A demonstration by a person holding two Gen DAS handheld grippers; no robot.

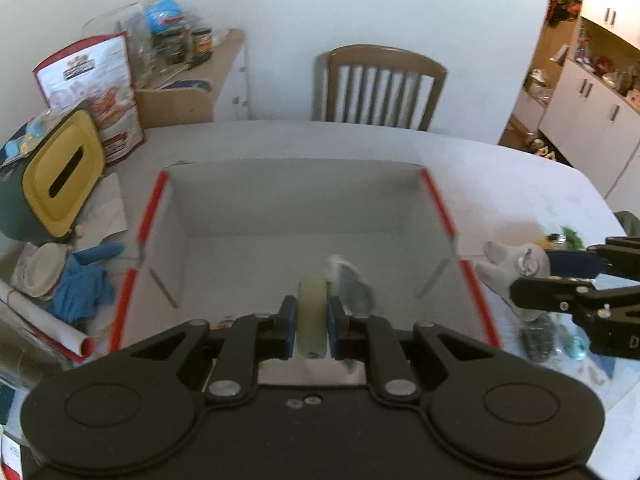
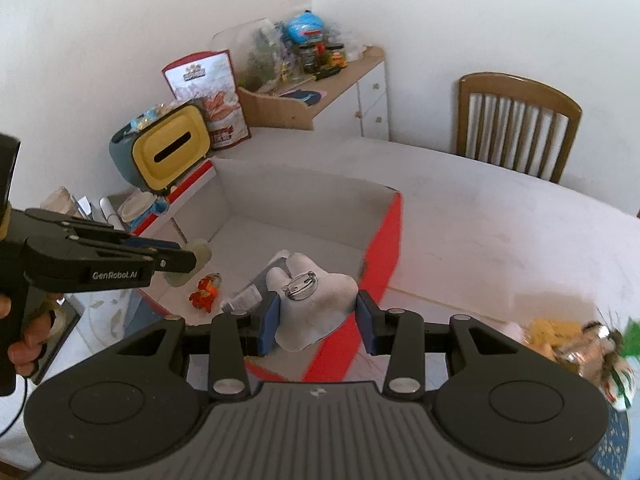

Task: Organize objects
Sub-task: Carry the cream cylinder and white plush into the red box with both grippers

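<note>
White bench [image 1: 500,184] w/ red-edged box [image 1: 438,200] mid, chair [image 1: 380,84] far by white wall, clutter left; left tongs [image 1: 311,320] clamp pale tube [image 1: 311,312] over box, right tongs [image 2: 318,320] grip white plush toy [image 2: 316,304] at box's right edge.

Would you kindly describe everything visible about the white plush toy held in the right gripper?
The white plush toy looks like soft, slightly soiled fabric, lobed at the top like a tooth or heart. A metal safety-pin clasp sits on its upper face. The right gripper holds it between blue-padded fingers, above the near red edge of the open box.
</note>
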